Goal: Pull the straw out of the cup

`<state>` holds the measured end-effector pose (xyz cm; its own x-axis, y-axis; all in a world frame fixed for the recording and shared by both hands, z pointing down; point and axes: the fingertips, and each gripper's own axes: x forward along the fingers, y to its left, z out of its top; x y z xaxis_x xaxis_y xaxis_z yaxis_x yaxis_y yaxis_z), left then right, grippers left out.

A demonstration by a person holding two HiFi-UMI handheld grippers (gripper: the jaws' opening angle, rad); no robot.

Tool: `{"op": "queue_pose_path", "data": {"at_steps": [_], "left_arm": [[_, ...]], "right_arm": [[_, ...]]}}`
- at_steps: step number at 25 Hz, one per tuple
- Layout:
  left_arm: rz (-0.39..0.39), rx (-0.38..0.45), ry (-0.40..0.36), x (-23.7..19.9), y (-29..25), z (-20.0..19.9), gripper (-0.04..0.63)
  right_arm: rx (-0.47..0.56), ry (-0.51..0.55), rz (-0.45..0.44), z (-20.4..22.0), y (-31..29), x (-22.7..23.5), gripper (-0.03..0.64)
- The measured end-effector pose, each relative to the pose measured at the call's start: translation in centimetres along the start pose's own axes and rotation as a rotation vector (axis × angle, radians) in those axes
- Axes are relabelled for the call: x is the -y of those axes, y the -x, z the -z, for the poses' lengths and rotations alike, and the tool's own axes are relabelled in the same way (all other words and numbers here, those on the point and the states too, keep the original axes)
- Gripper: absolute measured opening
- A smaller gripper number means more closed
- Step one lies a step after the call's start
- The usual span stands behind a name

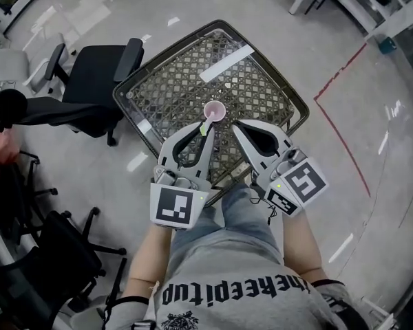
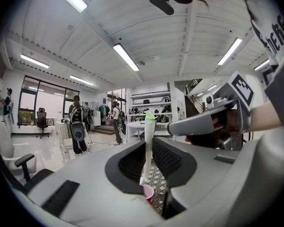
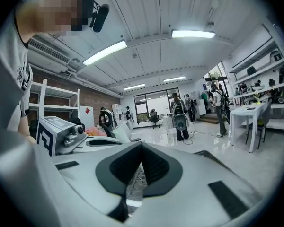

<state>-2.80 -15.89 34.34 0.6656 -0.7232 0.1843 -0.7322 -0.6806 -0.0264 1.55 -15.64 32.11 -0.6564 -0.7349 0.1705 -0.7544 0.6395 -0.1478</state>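
L tool (image 2: 148, 150) on straw (image 2: 149, 125), near cup (image 2: 147, 192)

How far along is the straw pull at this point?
Done: the left gripper is clamped on the straw. In hand: the straw is lifted, most of it above the pink cup; whether its lower end has cleared the rim is unclear. Left: draw it fully free. The right gripper is shut and empty.

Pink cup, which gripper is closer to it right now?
Left. The left gripper grips the straw just above the cup; the right gripper sits shut off to its right.
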Motion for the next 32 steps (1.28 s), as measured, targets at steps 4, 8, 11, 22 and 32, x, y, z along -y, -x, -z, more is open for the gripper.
{"op": "queue_pose_path", "data": {"at_steps": [4, 8, 11, 22, 32], "left_arm": [[0.029, 0.019, 0.004, 0.3, 1.8, -1.0, 0.075], [0.061, 0.043, -0.011, 0.6, 3.1, -2.0, 0.075], [0.083, 0.057, -0.017, 0.9, 4.0, -2.6, 0.075], [0.118, 0.097, -0.02, 0.7, 6.8, -4.2, 0.075], [0.105, 0.111, -0.015, -0.7, 8.0, -4.4, 0.075]], "right_arm": [[0.01, 0.01, 0.012, -0.2, 0.2, -1.7, 0.0], [0.024, 0.024, 0.029, -0.6, 0.3, -3.0, 0.0], [0.037, 0.032, 0.044, -1.0, 0.5, -3.8, 0.0], [0.066, 0.066, 0.063, -2.2, 0.8, -6.8, 0.0], [0.066, 0.12, 0.049, -2.8, -0.3, -8.5, -0.002]]}}
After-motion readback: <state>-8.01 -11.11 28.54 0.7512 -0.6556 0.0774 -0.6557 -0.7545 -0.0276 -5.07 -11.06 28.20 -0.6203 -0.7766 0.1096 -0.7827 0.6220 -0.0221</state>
